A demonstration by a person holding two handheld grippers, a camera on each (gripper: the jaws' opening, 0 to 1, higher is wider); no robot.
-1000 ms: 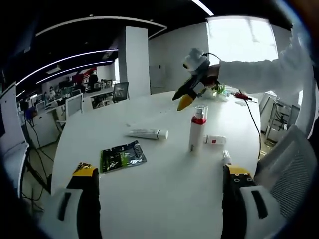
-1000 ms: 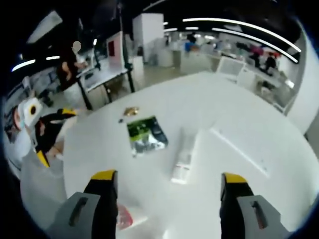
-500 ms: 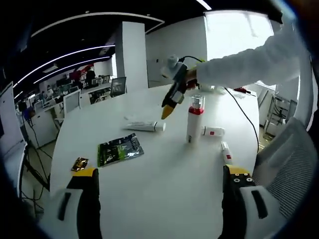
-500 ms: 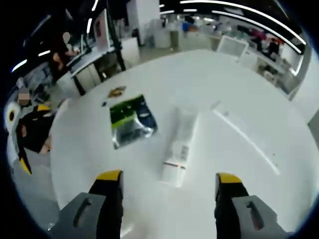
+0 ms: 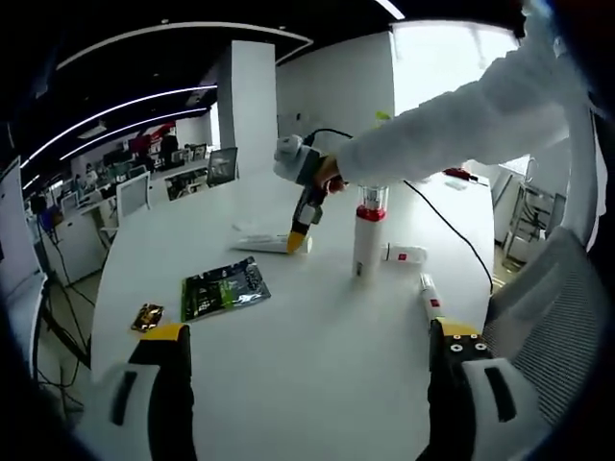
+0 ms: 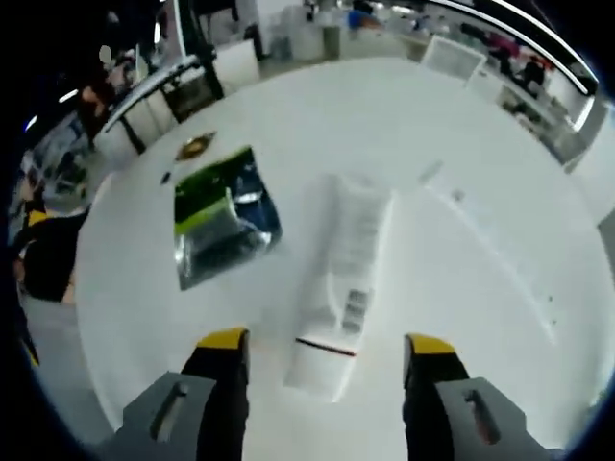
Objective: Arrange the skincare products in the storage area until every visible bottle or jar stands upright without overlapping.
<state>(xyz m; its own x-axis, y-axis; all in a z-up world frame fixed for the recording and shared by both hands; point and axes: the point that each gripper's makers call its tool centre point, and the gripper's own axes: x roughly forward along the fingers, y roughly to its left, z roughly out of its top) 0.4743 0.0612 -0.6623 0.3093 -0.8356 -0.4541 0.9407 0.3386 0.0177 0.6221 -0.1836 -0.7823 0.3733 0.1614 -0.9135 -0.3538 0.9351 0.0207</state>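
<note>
**Standing one bottle, the rest yet to come**

Looking along the left gripper [image 5: 306,357], I see its jaws spread wide over bare table [image 5: 317,317], holding nothing. One bottle [image 5: 365,230] with a red band stands upright near the middle. Beside it lie two small tubes: one [image 5: 404,254] just past its base, another [image 5: 430,295] nearer the camera. A white tube [image 5: 264,244] lies flat further left, and the right gripper [image 5: 300,216], reached in on a white sleeve, has its yellow tips right at that tube's end. A green sachet [image 5: 223,288] and a small gold packet [image 5: 147,316] lie flat towards the table's edge.

From the right gripper view, the right gripper's own jaws are apart, empty, straddling the near end of the white tube [image 6: 343,279], not yet closed on it. The sachet [image 6: 219,226] lies just to its left.

So, to my eye, one item is up and three tubes are left to stand. The work is barely begun.
</note>
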